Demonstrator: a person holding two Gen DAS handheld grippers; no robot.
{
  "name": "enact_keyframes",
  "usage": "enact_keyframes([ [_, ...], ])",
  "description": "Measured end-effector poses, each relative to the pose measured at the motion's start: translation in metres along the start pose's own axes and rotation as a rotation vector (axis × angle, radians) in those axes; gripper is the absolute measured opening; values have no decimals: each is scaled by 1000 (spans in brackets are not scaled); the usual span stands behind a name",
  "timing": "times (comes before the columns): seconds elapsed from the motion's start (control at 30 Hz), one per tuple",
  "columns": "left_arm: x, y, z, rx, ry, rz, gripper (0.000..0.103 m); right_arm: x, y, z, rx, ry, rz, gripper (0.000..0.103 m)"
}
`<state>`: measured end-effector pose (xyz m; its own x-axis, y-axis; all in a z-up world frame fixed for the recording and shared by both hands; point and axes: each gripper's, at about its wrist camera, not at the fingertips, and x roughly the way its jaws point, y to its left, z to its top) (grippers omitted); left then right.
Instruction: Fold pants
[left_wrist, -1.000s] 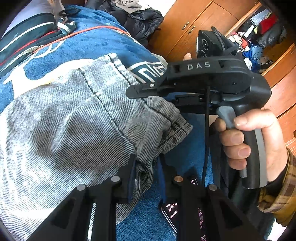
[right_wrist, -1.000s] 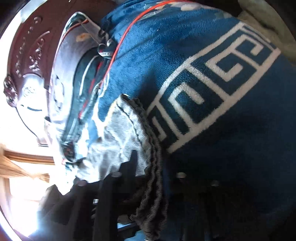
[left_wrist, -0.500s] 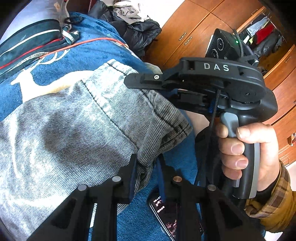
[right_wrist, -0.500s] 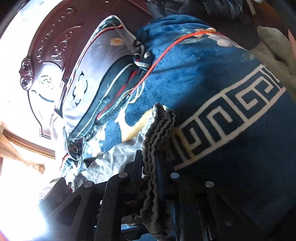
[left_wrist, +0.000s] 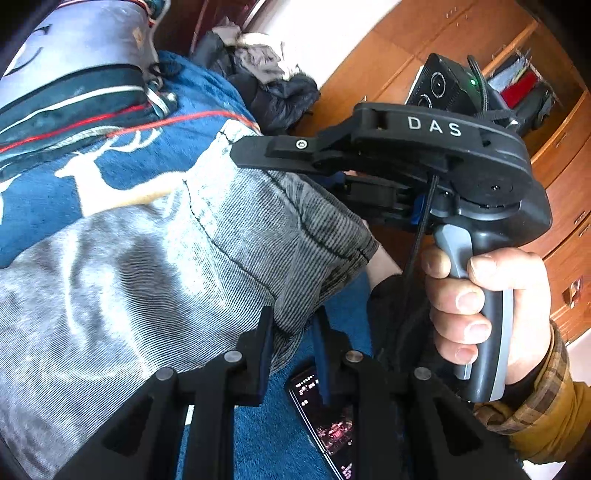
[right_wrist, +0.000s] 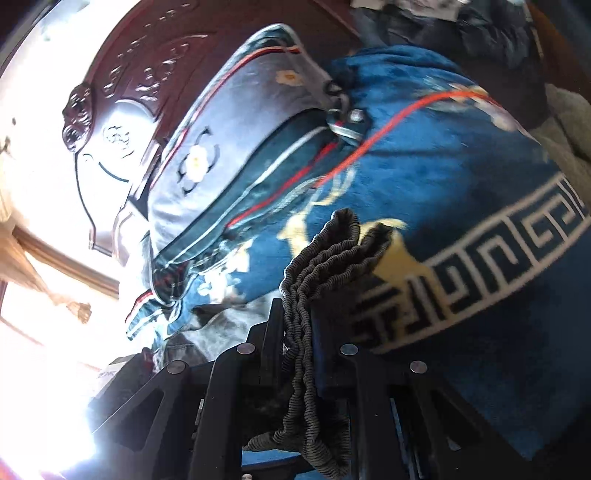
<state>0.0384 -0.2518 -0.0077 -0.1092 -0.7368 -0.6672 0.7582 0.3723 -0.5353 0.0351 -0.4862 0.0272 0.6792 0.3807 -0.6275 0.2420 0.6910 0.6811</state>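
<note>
1. Pants of grey ribbed corduroy with a washed-out pale pattern (left_wrist: 155, 258) lie across a deep-blue plush blanket with a cream deer and a white key-pattern border (left_wrist: 122, 162), one end lifted off it between the two tools.
2. Left gripper (left_wrist: 291, 332) is clenched on the near edge of that end, cloth bunched between its black fingers (left_wrist: 264, 332).
3. Right gripper (right_wrist: 297, 332) is clamped on the gathered elastic waistband (right_wrist: 325, 258), which runs as a thick ruffled cord up between the jaws; in the left view a hand (left_wrist: 487, 310) squeezes its grey trigger.
4. Judged stage: the pinched end is raised, ready to be carried over the rest of the garment.
5. Risks:
   - The left hold takes only a narrow bite of cloth, so a pull apart from the right could strip it free.
   - Uneven height between the two tools would lay the fold skewed.
   - The plush blanket may grab the trailing fabric and drag wrinkles in.
   - A dark smartphone with a lit screen (left_wrist: 325, 417) lies just beneath the left tool; lowering there could trap it under the fold.
</note>
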Motion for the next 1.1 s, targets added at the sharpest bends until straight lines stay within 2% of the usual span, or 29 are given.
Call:
enact_keyframes([
  [0.17, -34, 12, -8, -55, -93, -16, 22, 8, 47, -1, -85, 24, 25, 12],
  [0.3, -70, 27, -34, -108, -147, -8, 22, 29, 86, -8, -158, 70, 36, 12],
  [0.47, -97, 59, -67, -196, -175, 33, 22, 76, 128, -31, -242, 160, 32, 12],
  [0.63, -104, 98, -104, -308, -157, 75, 21, 139, 156, -64, -308, 281, 13, 13],
  [0.7, -101, 113, -118, -358, -135, 95, 21, 162, 158, -75, -316, 330, 7, 16],
  [0.73, -100, 121, -125, -389, -123, 106, 22, 176, 157, -81, -308, 364, 1, 21],
  [0.77, -100, 127, -131, -414, -123, 122, 22, 189, 155, -87, -294, 403, -8, 38],
  [0.83, -104, 135, -140, -460, -116, 128, 25, 203, 147, -96, -269, 442, -44, 50],
  [0.9, -111, 137, -147, -489, -114, 113, 25, 203, 143, -99, -258, 439, -38, 50],
  [0.97, -121, 133, -153, -480, -122, 135, 25, 190, 137, -95, -220, 412, -4, 50],
  [1.03, -132, 125, -156, -464, -144, 177, 25, 167, 128, -88, -189, 365, 26, 50],
  [1.1, -146, 126, -152, -459, -182, 186, 25, 141, 117, -79, -174, 309, 23, 51],
])
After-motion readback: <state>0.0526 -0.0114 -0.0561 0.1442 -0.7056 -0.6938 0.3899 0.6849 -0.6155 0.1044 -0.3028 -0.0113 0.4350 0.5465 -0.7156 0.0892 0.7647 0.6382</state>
